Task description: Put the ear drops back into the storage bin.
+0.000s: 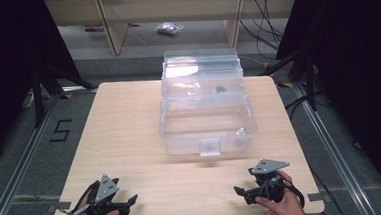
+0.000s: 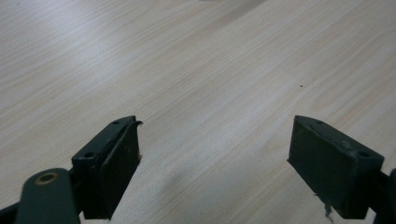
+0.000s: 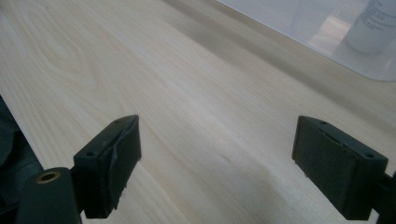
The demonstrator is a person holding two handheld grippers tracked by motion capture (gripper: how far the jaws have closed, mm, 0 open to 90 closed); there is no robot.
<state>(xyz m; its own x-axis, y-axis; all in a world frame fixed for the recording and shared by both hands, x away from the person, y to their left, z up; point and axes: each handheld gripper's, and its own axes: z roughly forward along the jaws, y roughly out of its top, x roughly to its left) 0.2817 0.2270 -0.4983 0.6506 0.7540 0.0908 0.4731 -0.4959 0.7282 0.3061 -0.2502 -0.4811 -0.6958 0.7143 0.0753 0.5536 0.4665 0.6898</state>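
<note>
Clear plastic box (image 1: 206, 114) open on the tabletop (image 1: 125, 131), both hand-held grippers gaping, empty.
Likely light, stiff, slippery; the front latch tab (image 1: 209, 147) at 6 o'clock offers a hold.

A clear plastic box (image 1: 207, 121) stands open at the table's (image 1: 130, 136) far middle, lid upright.

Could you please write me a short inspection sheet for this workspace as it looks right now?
Surface: wooden table, bare around the box.
Job's things: clear plastic box, lid open, at the far centre; a small item inside it, too unclear to name.
Clutter: nothing seen on the table.
Grippers: left gripper and right gripper open, hand-held at the near edge, holding nothing.
Cables: black cables on the floor beyond.
Surroundings: dark curtains, floor rails, a "5" floor marking.
</note>
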